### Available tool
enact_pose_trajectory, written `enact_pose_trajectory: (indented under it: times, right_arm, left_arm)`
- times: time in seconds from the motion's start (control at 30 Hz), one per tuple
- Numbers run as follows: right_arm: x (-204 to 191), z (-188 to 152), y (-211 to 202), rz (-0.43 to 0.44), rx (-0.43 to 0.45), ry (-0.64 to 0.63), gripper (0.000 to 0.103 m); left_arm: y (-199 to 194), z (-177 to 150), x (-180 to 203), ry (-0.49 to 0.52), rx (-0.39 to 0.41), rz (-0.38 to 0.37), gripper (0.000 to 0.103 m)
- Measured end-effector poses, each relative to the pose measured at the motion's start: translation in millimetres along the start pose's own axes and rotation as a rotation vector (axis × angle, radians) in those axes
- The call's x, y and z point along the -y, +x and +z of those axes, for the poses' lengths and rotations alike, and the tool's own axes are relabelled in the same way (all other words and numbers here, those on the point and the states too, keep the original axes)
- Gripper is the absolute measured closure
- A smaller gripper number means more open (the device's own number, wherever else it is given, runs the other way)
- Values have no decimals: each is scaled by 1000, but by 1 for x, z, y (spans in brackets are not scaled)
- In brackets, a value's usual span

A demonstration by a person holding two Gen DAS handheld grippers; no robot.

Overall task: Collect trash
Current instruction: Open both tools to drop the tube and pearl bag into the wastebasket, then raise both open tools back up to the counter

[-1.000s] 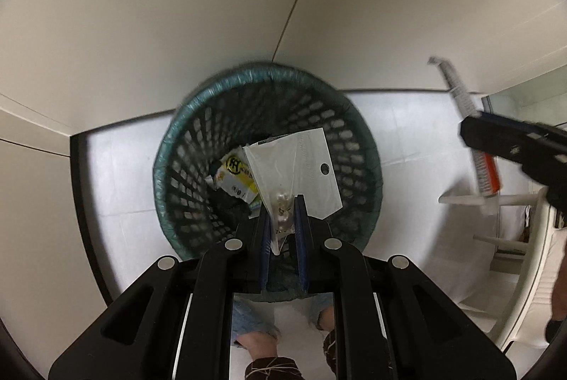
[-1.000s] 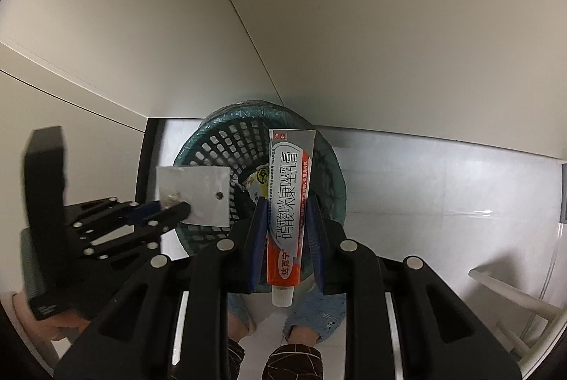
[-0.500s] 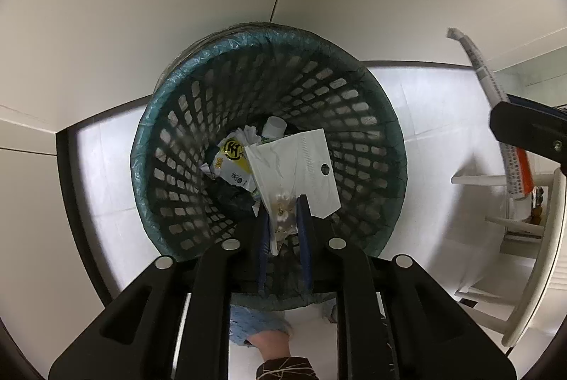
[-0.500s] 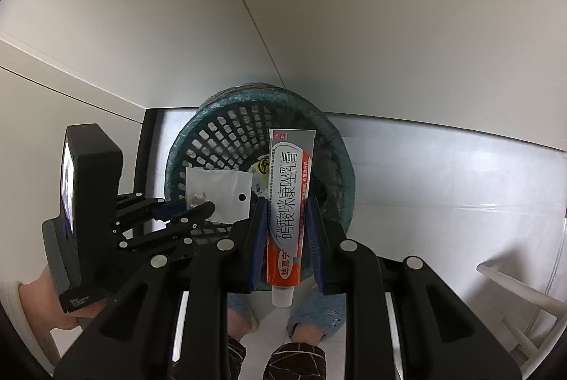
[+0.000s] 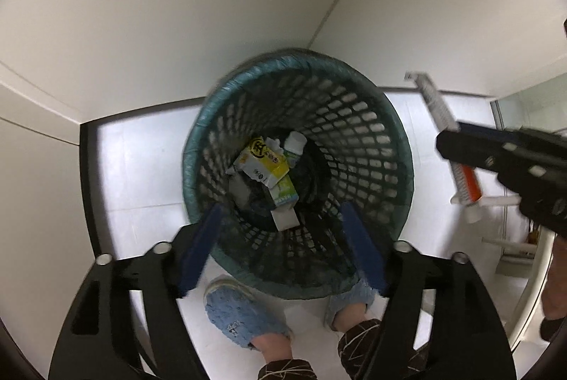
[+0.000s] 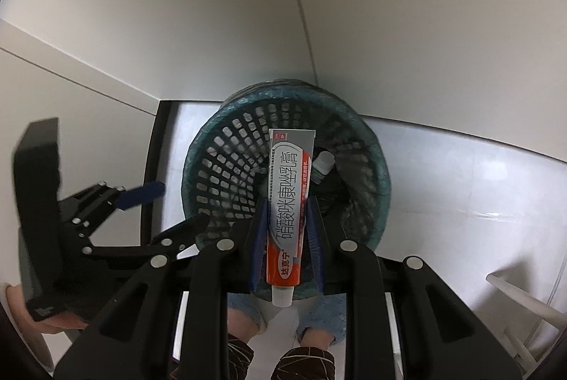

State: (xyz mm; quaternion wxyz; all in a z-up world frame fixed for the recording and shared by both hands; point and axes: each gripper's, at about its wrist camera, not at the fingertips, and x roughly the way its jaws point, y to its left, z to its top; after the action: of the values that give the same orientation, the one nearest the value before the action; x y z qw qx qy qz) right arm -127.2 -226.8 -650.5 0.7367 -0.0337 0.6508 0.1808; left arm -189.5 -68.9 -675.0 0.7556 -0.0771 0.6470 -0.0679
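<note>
Left gripper [image 5: 281, 243]: I have it pointing steeply down over the mesh waste basket [image 5: 354, 118], jaws spread wide and only just opened, nothing between the blue pads [image 5: 198, 252]. The basket mouth sits directly ahead of and below the fingers, the two pads straddling its near rim.

Basket contents, left wrist view: a yellow-and-white carton [image 5: 264, 162] on top of the heap, a green-and-white pack [image 5: 283, 194] just nearer to me than it, a white-capped bottle [image 5: 296, 142] beyond and to the right, and a white flat packet [image 5: 283, 219] lying nearest the fingers. Dark liner around all of it.

Right gripper [image 6: 285, 240]: jaws closed on the ointment tube [image 6: 288, 199], clamped across the lower body, white cap toward the camera, crimped end reaching out over the basket opening. From the left wrist view this gripper is off to the right, outside the basket rim.

Room: the basket stands in a wall corner on pale floor tiles [image 5: 134, 167]; walls close behind and to the left of it. Open floor lies to the right of the right gripper. The person's slippered feet [image 5: 241, 316] stand just behind the basket's near edge, under both grippers. A white rack [image 6: 524, 305] is at far right.
</note>
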Motion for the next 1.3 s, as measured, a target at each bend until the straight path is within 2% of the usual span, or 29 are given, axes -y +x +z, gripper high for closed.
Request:
enact_pose_trajectory:
  times: [0.3,0.5,0.53,0.57,0.63,0.7,0.77,1.0,1.17,1.3]
  right_arm:
    - [-14,-2,30,3,-32,6,82]
    - [-19,-1,36,-1,-36,9,80]
    - [-19,-1,36,-1,-40,12,77]
    - [-19,-2,35,-3,-39,16,68]
    - [-18,-2,33,-11,-32,17,62]
    - [-16,-3,30,-20,-28,22,51]
    - [-14,-3,27,-25,-21,28,46]
    - [-8,-5,-4,-46,28,51,18]
    - [-12,-4,-41,-73,74,43,9]
    - [-17,-2,-74,-81,95,31,8]
  left_arm:
    - [-4,-3,-19,-7,11,12,22]
    - [-6,-5,-27,-20,9,25,19]
    - [-7,-6,-29,-22,10,26,18]
    - [-7,-6,-29,-23,10,26,17]
    - [-9,-6,-30,-22,12,29,13]
    - [-11,-6,-30,-22,15,32,13]
    - [-14,-7,-30,-24,20,38,10]
    - [-36,-4,-26,-30,39,49,6]
    - [-66,0,-19,-36,57,45,6]
    - [-99,2,-8,-42,75,67,6]
